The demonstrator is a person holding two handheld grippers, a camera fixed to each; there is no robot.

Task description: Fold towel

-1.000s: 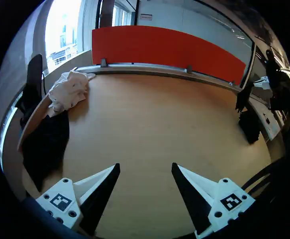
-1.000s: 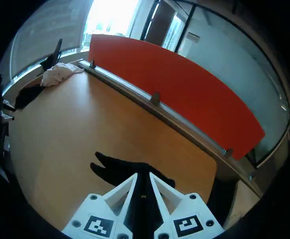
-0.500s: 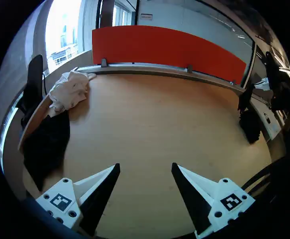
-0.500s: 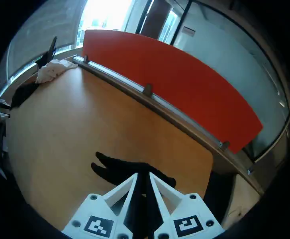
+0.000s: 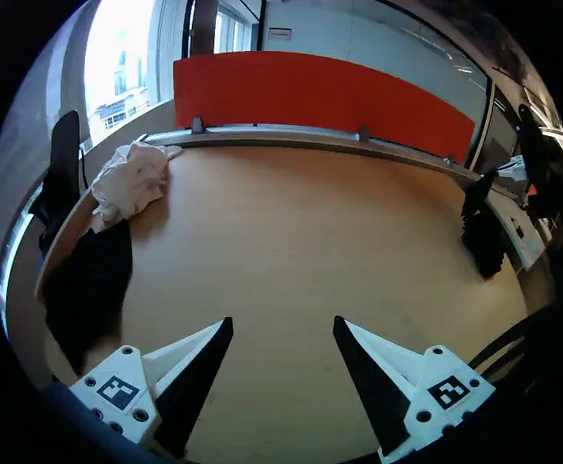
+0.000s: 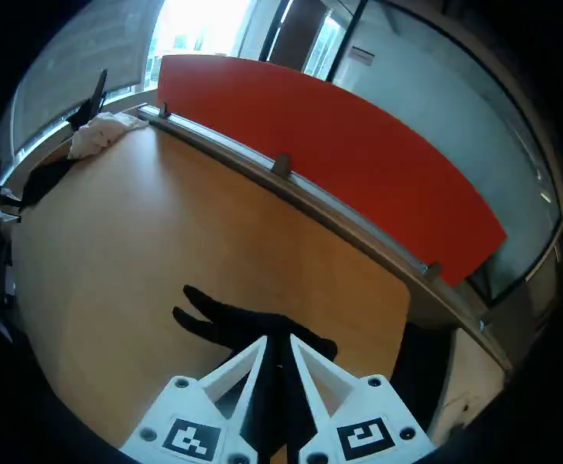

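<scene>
Shifting slightly since a second ago, our right gripper (image 6: 280,349) has its narrow jaws pinched, it seems, on the black towel (image 6: 231,323), near side of the red divider (image 6: 343,155). We hold the left gripper (image 5: 281,332) wide open, facing that divider over the table (image 5: 297,224).

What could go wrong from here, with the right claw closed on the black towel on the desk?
1. The right claw pinches the black towel at one bunched spot, so a pull may drag it along crumpled instead of spreading it.
2. The left claw hangs open over bare desk, apart from the towel. A fold made with one grip could come out crooked.
</scene>
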